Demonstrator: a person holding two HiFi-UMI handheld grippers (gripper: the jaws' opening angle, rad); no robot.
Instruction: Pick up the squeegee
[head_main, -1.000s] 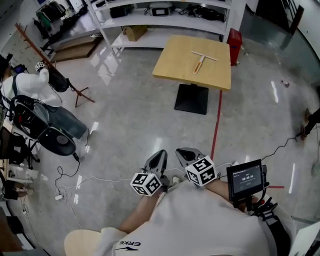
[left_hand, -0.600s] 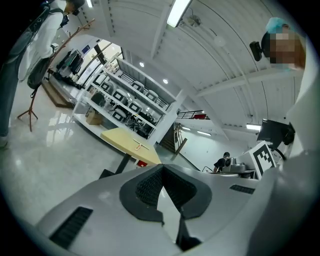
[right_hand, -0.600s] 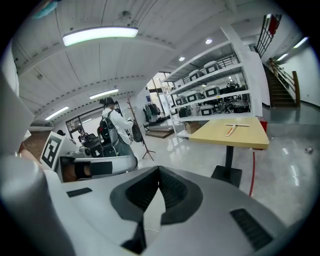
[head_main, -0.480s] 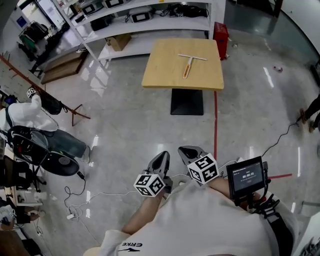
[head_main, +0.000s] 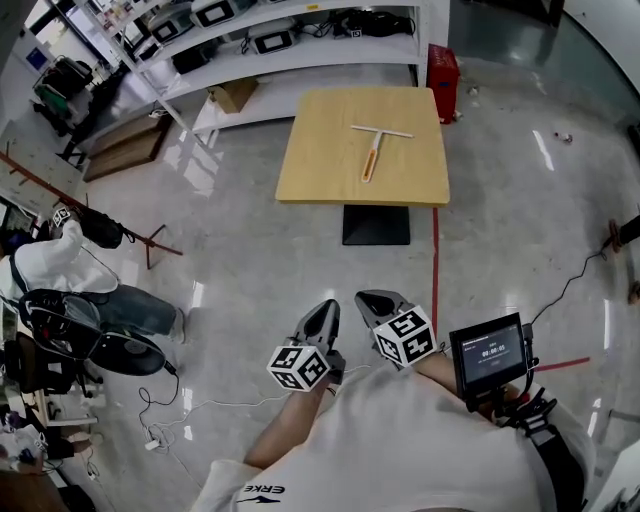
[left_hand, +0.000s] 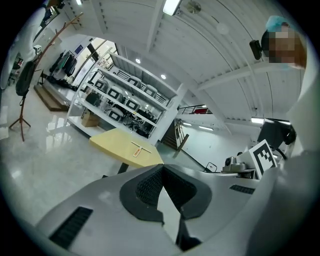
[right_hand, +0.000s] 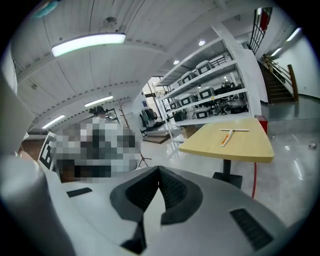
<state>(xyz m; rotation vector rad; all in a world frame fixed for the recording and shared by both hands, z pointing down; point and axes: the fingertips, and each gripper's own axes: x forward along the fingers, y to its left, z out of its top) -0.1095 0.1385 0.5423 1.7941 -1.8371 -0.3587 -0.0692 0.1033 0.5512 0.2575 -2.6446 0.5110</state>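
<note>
The squeegee (head_main: 374, 146), a white crossbar on an orange handle, lies flat on a square wooden table (head_main: 320, 170) well ahead of me. It also shows small and far off as the squeegee (left_hand: 138, 148) and the squeegee (right_hand: 228, 135) in the two gripper views. My left gripper (head_main: 321, 315) and right gripper (head_main: 373, 303) are held side by side close to my body, far short of the table. Both are shut with nothing between the pads.
The table stands on a black pedestal base (head_main: 376, 225) on a glossy floor. White shelving (head_main: 300, 40) and a red bin (head_main: 441, 68) stand behind it. A red floor line (head_main: 435, 255) runs toward me. Cables (head_main: 200, 405), a stand and a person sit at the left.
The table with the squeegee has come nearer and shifted toward the middle of the head view. Both grippers keep their place in front of my body, still shut.
</note>
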